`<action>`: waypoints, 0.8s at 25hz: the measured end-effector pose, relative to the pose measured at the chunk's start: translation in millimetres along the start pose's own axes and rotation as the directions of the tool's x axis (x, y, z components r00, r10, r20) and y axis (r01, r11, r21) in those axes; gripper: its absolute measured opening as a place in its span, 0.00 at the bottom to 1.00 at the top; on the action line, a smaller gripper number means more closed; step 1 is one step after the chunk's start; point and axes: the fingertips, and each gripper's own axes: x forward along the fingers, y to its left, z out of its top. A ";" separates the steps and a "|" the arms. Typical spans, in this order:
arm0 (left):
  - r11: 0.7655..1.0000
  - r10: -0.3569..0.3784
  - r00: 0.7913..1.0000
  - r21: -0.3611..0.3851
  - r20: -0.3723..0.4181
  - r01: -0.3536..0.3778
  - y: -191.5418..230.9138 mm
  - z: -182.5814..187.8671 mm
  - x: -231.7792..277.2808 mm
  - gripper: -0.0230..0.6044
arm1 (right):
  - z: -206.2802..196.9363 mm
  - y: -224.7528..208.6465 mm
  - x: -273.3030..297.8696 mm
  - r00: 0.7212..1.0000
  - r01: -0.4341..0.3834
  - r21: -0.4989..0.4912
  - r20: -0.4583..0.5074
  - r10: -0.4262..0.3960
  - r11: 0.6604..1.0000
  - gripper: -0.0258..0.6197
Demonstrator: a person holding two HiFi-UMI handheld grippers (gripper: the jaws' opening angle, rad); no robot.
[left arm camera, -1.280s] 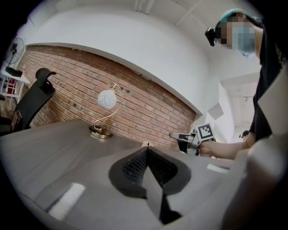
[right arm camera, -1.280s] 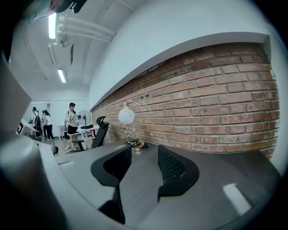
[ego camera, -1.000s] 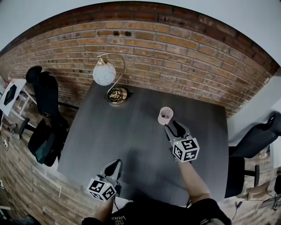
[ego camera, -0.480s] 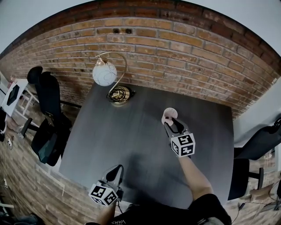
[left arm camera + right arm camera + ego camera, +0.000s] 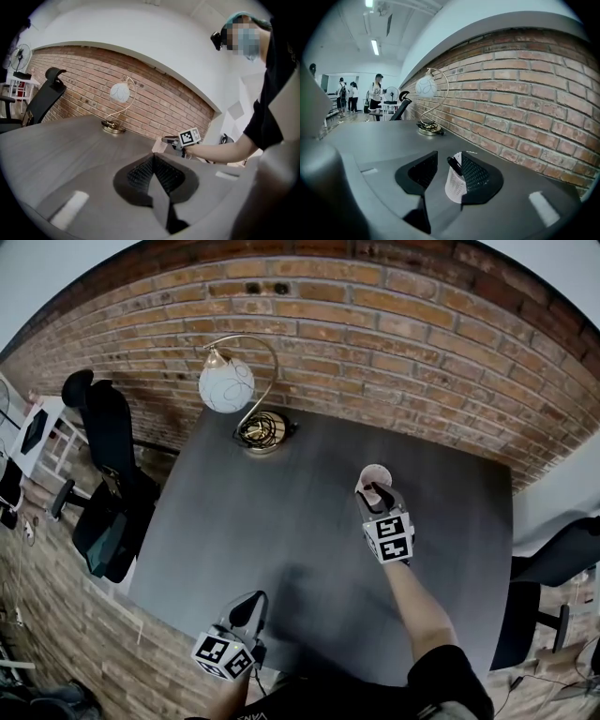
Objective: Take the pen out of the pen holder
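Note:
A white mesh pen holder (image 5: pixel 375 474) stands on the dark table (image 5: pixel 281 521), towards its far right. It holds a black pen (image 5: pixel 454 165) that leans out of the rim. My right gripper (image 5: pixel 376 496) is open and right at the holder. In the right gripper view the pen holder (image 5: pixel 453 186) and the pen's top sit between the jaws, close to the right pad (image 5: pixel 474 175). My left gripper (image 5: pixel 246 607) hovers over the near table edge, shut and empty. The left gripper view has the pen holder (image 5: pixel 158 146) small in the distance, beside my right gripper.
A lamp with a white globe (image 5: pixel 226 388) and a brass wire base (image 5: pixel 261 431) stands at the table's far left, before a brick wall. Black office chairs stand at the left (image 5: pixel 108 474) and right (image 5: pixel 548 563) of the table. People stand far off in the right gripper view.
My right gripper has moved forward to the pen holder, and its jaws now flank the holder's top. The left gripper has stayed near the front edge.

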 end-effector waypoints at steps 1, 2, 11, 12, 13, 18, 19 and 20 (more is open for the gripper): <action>1.000 0.003 1.000 -0.001 -0.001 -0.003 0.3 -1.0 0.5 0.12 | -2.9 -1.0 3.0 1.000 0.002 -0.003 -0.010 -0.002 1.000 0.28; 1.000 0.006 1.000 -0.003 -0.002 -0.006 0.4 -1.7 0.6 0.12 | -5.4 -1.5 5.8 1.000 0.003 -0.005 -0.018 -0.003 1.000 0.28; 1.000 0.017 1.000 -0.014 -0.011 -0.018 -1.7 -6.2 2.0 0.12 | -9.3 -1.2 12.6 0.999 0.002 -0.025 -0.035 -0.003 1.000 0.15; 1.000 0.016 1.000 -0.013 -0.011 -0.016 -2.3 -6.5 2.4 0.12 | -9.0 -1.4 12.7 0.999 0.002 -0.027 -0.034 -0.003 1.000 0.15; 1.000 0.014 1.000 -0.012 -0.011 -0.015 -3.2 -7.1 2.6 0.12 | -8.7 -1.7 12.5 0.999 0.002 -0.029 -0.033 -0.003 1.000 0.15; 1.000 0.009 1.000 -0.011 -0.010 -0.009 -6.1 -9.0 -0.8 0.12 | -2.6 -4.4 9.6 1.000 0.018 -0.055 -0.016 -0.019 0.998 0.13; 1.000 0.010 1.000 -0.012 -0.010 -0.010 -6.1 -9.5 -2.0 0.12 | -0.3 -5.8 8.5 1.000 0.024 -0.058 -0.009 -0.025 0.998 0.13; 1.000 0.012 1.000 -0.013 -0.010 -0.013 -6.2 -9.3 -3.2 0.12 | 2.0 -7.4 7.5 1.000 0.030 -0.057 -0.002 -0.030 0.998 0.12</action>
